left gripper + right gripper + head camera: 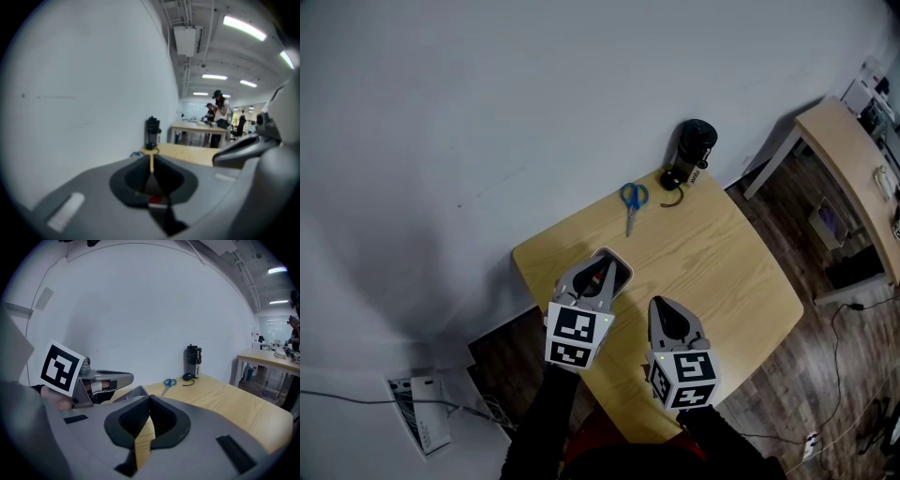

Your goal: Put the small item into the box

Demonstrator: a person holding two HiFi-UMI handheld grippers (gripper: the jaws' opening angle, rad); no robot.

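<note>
A small red item sits between the jaws of my left gripper, which is shut on it; in the left gripper view the red item shows deep between the jaws of the left gripper. Its tips hang over a small white box near the table's left edge; in the right gripper view the box sits just below the left gripper. My right gripper is beside it on the right, shut and empty.
Blue-handled scissors lie on the wooden table toward the wall. A black bottle with a black cord stands at the far corner. A second table stands to the right, and people stand far off in the room.
</note>
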